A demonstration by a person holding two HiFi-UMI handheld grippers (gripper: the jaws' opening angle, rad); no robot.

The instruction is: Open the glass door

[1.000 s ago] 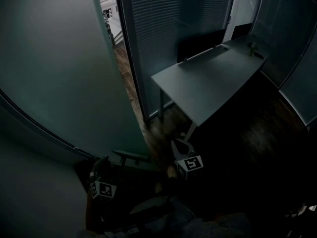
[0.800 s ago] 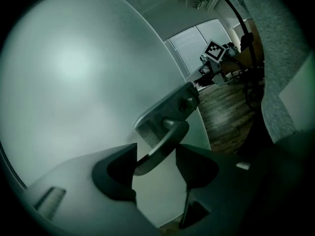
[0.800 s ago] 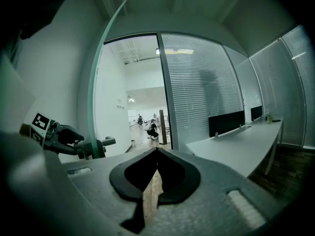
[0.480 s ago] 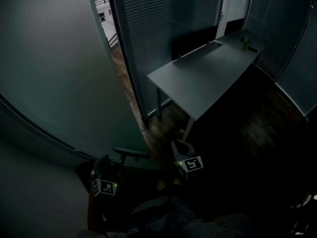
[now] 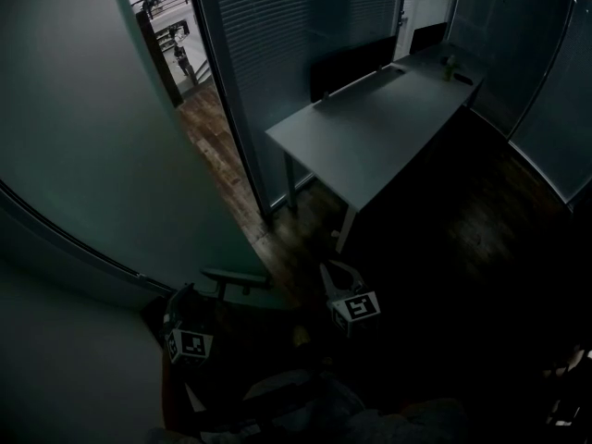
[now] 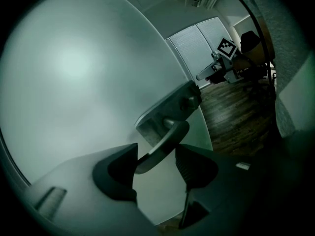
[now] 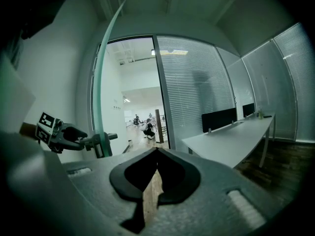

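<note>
Left gripper clamped on handle to pull door open. Right gripper closed, empty, parked clear.

**Frosted glass, satin metal, dark wood**

The door is showing frosted, matt glass with a greenish edge. Its handle is gleaming as smooth satin metal. The floor is showing wood planks with a faint sheen. The counter is looking smooth and matt grey. The left hand-held gripper is showing matt grey jaws, seemingly plastic.
</note>
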